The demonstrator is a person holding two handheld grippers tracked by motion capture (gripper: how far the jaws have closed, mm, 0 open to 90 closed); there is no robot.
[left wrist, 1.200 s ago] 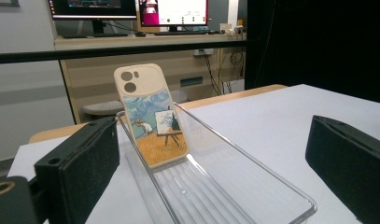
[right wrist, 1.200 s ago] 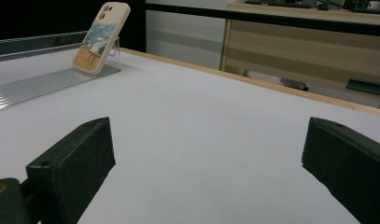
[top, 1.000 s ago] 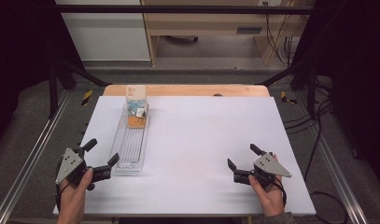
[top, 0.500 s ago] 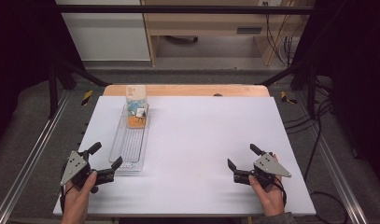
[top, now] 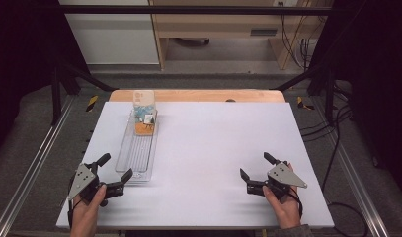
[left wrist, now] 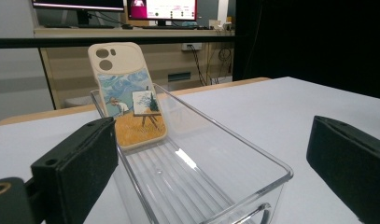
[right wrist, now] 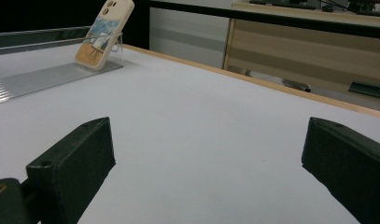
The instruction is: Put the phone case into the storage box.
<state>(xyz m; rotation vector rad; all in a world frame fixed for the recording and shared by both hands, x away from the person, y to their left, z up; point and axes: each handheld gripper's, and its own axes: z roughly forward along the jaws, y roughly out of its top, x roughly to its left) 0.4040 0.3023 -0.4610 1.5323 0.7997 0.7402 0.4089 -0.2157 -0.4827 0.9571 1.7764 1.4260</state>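
tongs (left wrist: 211,172) spread wide | clear tray (left wrist: 234,161) between them | phone case (left wrist: 127,93) leaning at tray's far end

Clear ribbed tray (top: 137,150) lay lengthwise, left-center of the high view. Cream phone case (top: 143,109) with painted scene leaned upright against its far end wall.

White table (top: 213,148) with wooden far edge, clear plastic tray (top: 137,153) lying near its left side, phone case (top: 143,109) leaning inside.
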